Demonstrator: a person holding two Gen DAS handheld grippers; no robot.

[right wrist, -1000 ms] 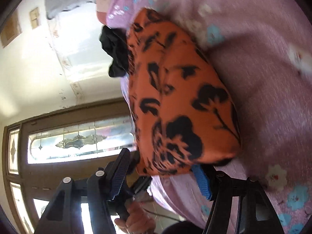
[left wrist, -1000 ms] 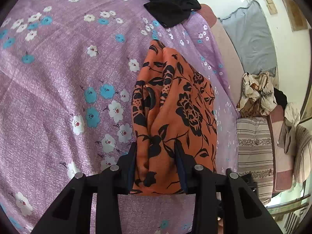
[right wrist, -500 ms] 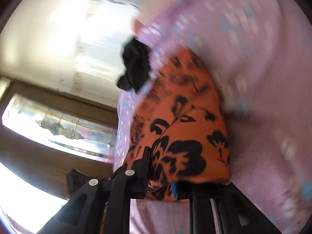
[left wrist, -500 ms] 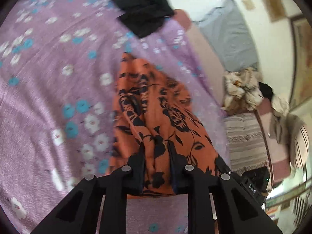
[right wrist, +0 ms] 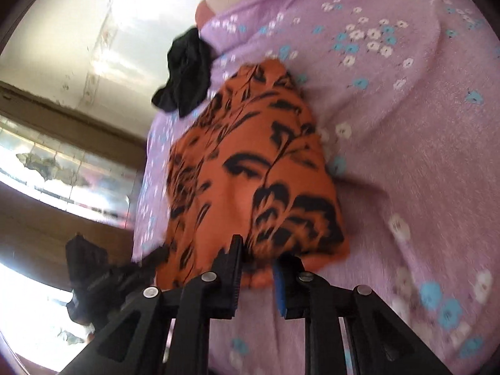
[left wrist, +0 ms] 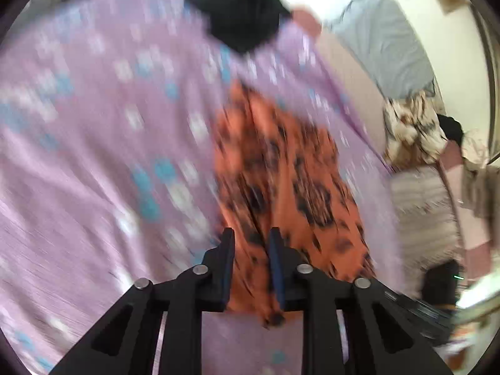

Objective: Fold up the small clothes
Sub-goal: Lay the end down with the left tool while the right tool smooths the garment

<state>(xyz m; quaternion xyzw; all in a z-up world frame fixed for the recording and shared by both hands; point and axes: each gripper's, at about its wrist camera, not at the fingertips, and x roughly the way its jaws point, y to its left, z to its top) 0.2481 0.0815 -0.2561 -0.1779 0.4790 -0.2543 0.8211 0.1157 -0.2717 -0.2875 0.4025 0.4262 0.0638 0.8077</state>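
Note:
An orange garment with black flowers [left wrist: 281, 172] lies folded on a purple flowered bedspread [left wrist: 93, 125]; the left wrist view is blurred by motion. My left gripper [left wrist: 252, 234] is shut on the garment's near edge, with cloth pinched between its pads. In the right wrist view the same orange garment [right wrist: 250, 156] rises from the bedspread [right wrist: 406, 125] at its near end. My right gripper [right wrist: 257, 250] pinches that edge while its jaws are opening slightly, the cloth still between them.
A crumpled black garment [left wrist: 240, 18] lies beyond the orange one, near the bed's far edge [right wrist: 184, 75]. Right of the bed are a grey pillow [left wrist: 387, 40], a heap of clothes [left wrist: 412, 125] and striped cloth [left wrist: 422, 206]. A glazed door [right wrist: 62, 168] stands at left.
Both grippers have closed on the orange garment's near edge and lifted it off the bedspread. The right wrist view has rolled, and the left wrist view has become blurred.

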